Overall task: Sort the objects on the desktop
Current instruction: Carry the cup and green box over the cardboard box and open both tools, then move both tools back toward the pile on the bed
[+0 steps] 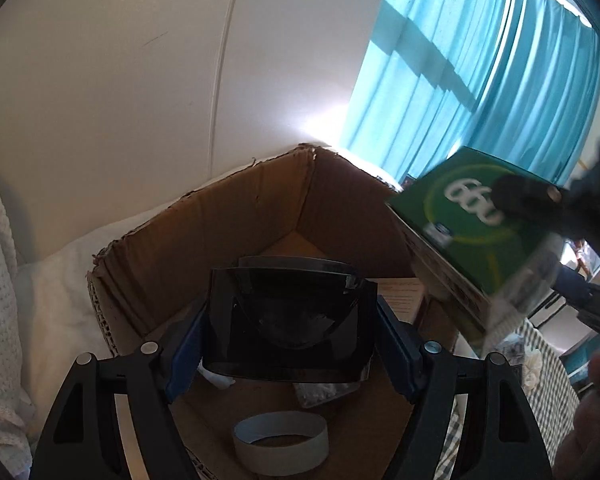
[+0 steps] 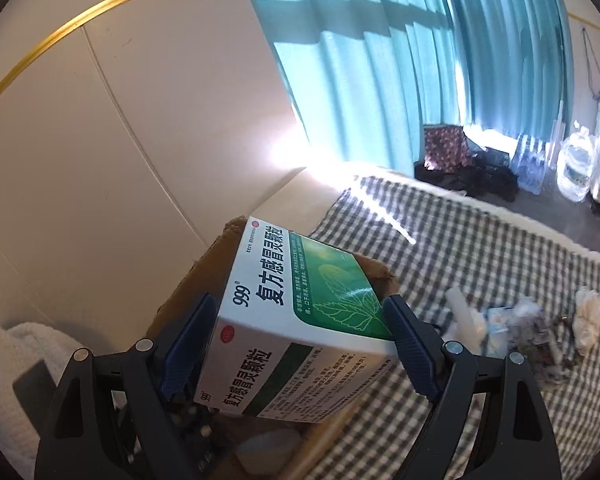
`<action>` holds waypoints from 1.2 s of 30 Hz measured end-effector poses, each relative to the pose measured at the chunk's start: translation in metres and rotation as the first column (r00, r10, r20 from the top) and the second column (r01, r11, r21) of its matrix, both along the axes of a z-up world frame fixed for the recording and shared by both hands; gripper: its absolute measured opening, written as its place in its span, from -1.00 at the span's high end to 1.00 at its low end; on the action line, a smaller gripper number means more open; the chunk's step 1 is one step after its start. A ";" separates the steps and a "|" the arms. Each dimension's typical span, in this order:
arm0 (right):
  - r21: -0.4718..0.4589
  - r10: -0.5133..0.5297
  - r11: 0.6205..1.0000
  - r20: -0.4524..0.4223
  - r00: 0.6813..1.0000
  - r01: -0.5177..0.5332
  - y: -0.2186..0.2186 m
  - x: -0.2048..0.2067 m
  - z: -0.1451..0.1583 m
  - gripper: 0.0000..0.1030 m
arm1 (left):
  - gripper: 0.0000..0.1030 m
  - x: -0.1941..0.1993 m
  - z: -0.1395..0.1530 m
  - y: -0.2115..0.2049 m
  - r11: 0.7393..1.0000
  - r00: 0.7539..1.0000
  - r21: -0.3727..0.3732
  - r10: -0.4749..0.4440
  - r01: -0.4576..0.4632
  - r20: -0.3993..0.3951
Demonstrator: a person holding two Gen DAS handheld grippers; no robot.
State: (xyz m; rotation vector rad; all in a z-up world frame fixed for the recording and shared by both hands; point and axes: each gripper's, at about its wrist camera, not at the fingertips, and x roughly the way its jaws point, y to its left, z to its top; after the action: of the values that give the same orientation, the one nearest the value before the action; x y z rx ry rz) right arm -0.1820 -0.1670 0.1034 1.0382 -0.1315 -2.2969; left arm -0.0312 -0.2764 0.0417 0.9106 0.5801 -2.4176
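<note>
My left gripper (image 1: 288, 344) is shut on a glossy black box (image 1: 288, 320) and holds it over the open cardboard box (image 1: 204, 240). A roll of grey tape (image 1: 280, 442) and small items lie inside the cardboard box. My right gripper (image 2: 296, 348) is shut on a green and white 999 medicine box (image 2: 300, 320), tilted, above the cardboard box's corner (image 2: 204, 276). In the left wrist view the medicine box (image 1: 472, 220) shows at the right, over the box's right wall, with the right gripper's dark finger on it.
A checked cloth (image 2: 480, 248) covers the surface to the right, with crumpled tissue and small clutter (image 2: 532, 328) on it. A white knitted blanket (image 1: 4, 280) lies at the left. A cream wall and teal curtains (image 2: 380, 80) stand behind.
</note>
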 end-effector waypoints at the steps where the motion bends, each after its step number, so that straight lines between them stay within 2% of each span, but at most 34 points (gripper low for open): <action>1: -0.025 0.000 1.000 0.020 1.000 0.001 -0.002 -0.003 -0.003 -0.68 | -0.55 -0.002 -0.001 0.001 1.000 1.000 0.003 -0.005 0.005 0.005; 5: -0.089 -0.027 0.996 0.065 0.998 0.032 0.003 -0.004 -0.004 -0.68 | -0.69 -0.010 0.001 0.011 1.000 0.999 -0.014 -0.022 0.023 0.028; 6: -0.095 -0.028 0.995 0.057 0.998 0.033 0.007 -0.002 -0.002 -0.68 | -0.79 -0.009 0.002 0.014 1.000 0.999 -0.016 -0.026 0.026 0.027; 11: -0.043 -0.088 0.995 -0.024 0.996 0.087 0.045 0.011 0.019 -0.68 | -0.90 -0.008 0.014 0.028 0.998 0.998 -0.037 -0.056 0.057 0.020; 16: 0.081 -0.193 0.975 -0.135 0.972 0.205 0.118 0.044 0.022 -0.69 | -0.95 -0.002 0.032 0.064 0.989 0.992 -0.073 -0.130 0.129 -0.003; 20: 0.148 -0.270 0.945 -0.153 0.950 0.293 0.196 0.081 0.008 -0.69 | -1.00 -0.001 0.046 0.111 0.966 0.971 -0.112 -0.238 0.234 -0.024; 22: 0.178 -0.325 0.919 -0.165 0.931 0.352 0.233 0.099 0.003 -0.69 | -1.00 0.003 0.048 0.135 0.953 0.957 -0.107 -0.288 0.284 -0.022; 25: 0.178 -0.392 0.891 -0.165 0.905 0.418 0.280 0.121 -0.006 -0.69 | -1.00 0.001 0.042 0.177 0.928 0.932 -0.098 -0.362 0.361 0.007; 27: 0.171 -0.430 0.874 -0.167 0.888 0.455 0.304 0.133 -0.011 -0.69 | -1.00 0.000 0.037 0.203 0.921 0.936 -0.168 -0.350 0.350 0.031; 29: 0.170 -0.456 0.860 -0.169 0.874 0.482 0.325 0.143 -0.020 -0.69 | -1.00 -0.001 0.032 0.227 0.904 0.927 -0.207 -0.371 0.374 0.057; 32: 0.186 -0.478 0.844 -0.165 0.863 0.503 0.346 0.148 -0.034 -0.69 | -1.00 -0.003 0.017 0.250 0.881 0.903 -0.199 -0.424 0.429 0.070; 36: 0.188 -0.501 0.831 -0.154 0.852 0.523 0.368 0.145 -0.059 -0.69 | -1.00 -0.016 -0.013 0.264 0.875 0.892 -0.175 -0.444 0.452 0.083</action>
State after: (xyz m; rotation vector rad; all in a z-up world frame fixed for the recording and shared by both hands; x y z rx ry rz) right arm -0.0372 0.2006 0.0443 1.0968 -0.1259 -2.9058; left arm -0.0475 -0.0126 0.0290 1.1048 0.1182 -2.7933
